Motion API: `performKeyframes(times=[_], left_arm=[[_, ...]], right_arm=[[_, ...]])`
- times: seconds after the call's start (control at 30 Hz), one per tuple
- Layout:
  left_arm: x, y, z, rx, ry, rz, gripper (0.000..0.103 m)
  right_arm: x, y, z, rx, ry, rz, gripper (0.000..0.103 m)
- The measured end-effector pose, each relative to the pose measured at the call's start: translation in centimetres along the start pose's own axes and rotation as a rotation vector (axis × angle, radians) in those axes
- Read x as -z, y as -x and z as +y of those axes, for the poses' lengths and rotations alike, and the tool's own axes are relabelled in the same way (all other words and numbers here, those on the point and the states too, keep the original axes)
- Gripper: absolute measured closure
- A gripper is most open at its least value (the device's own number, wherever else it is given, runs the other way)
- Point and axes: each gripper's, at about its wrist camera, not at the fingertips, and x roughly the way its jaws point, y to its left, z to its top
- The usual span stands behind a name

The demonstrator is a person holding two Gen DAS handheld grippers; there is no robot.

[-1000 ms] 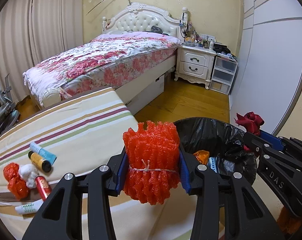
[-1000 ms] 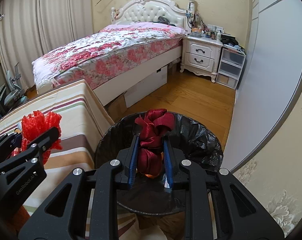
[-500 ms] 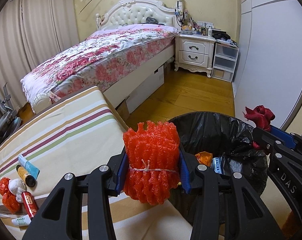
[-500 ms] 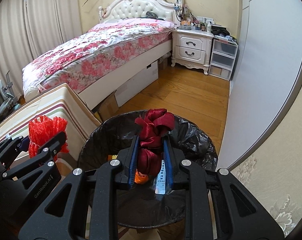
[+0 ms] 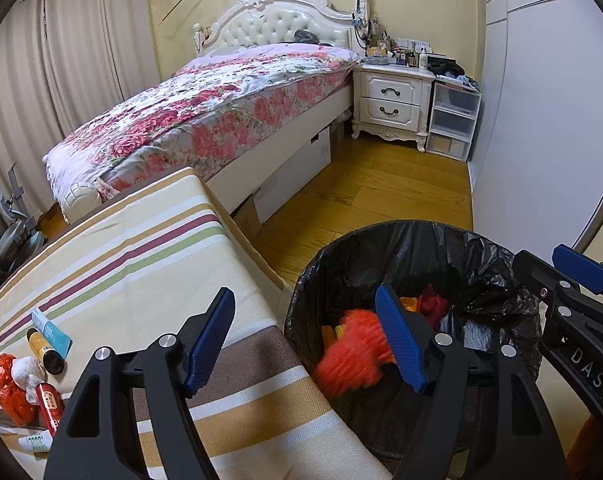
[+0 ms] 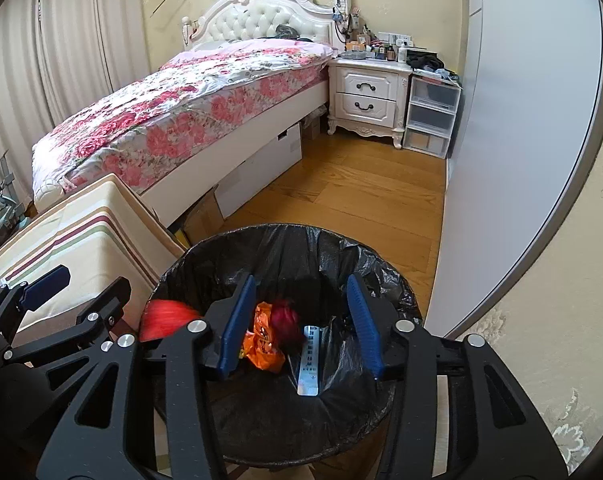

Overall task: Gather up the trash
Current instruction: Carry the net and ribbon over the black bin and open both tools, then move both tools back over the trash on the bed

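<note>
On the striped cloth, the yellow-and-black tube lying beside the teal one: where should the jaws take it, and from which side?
Probably across the middle of the yellow-and-black tube, from above, jaws straddling its round body crosswise. It lies flat on the striped cloth, so no end stands up to pinch. The teal tube lies right alongside it, so one jaw needs to slip between them. The left gripper is open and nearest.

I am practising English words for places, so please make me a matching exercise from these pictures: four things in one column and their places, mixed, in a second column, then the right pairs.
Things:
1. orange net bundle
2. yellow tube
3. white nightstand
4. black bin bag

Places:
A. beside the bed's headboard
B. lining the bin
C. lying on the striped cloth
D. dropping into the bin, blurred

Pairs: 1-D, 2-C, 3-A, 4-B
</note>
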Motion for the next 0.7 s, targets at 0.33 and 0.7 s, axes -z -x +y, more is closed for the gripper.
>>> performKeyframes(times=[0.33, 0.7], left_arm=[[0.5, 1.2, 0.8, -0.006, 0.018, -0.007, 0.027], [3.3, 4.3, 5.2, -0.082, 0.07, -0.004, 0.027]], right_arm=[[0.4, 0.9, -0.1, 0.006, -0.006, -0.006, 0.043], [2.6, 2.5, 3.4, -0.066, 0.046, 0.026, 0.041]])
